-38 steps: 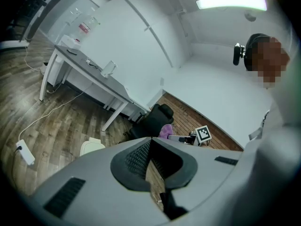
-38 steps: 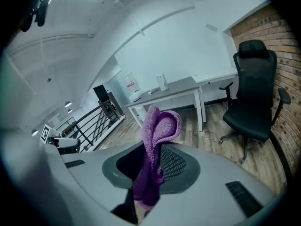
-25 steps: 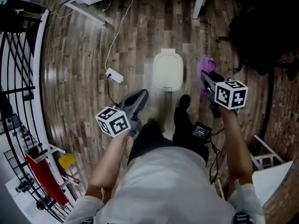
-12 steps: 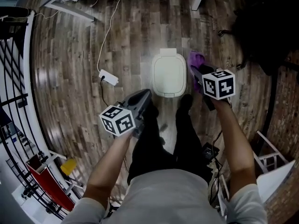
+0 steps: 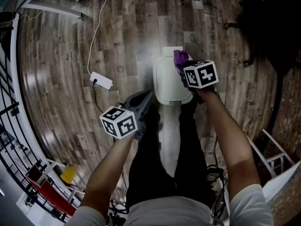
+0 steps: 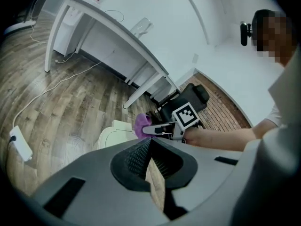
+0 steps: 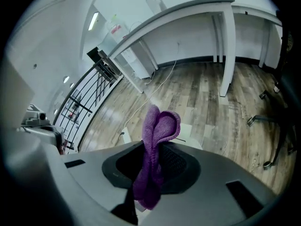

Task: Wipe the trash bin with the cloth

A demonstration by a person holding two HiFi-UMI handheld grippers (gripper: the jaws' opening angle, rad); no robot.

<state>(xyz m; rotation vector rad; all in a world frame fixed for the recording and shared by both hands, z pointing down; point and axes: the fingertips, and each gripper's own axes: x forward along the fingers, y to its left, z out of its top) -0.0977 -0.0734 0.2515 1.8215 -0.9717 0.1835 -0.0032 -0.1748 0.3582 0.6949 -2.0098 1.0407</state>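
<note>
both jaws of the right gripper (image 5: 184,71) are pinching the folded purple cloth (image 5: 179,58) over the 1 o'clock corner of the white plastic trash bin (image 5: 167,80), nearer it than the empty, pressed-together left gripper (image 5: 145,98) hovering at 7 o'clock.

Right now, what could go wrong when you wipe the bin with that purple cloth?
The cloth is pinched in a narrow bunch by the right hand-held gripper, so hard jaw tips might scrape the trash bin. The left hand-held gripper is off the bin, so it might slide when pushed.
</note>
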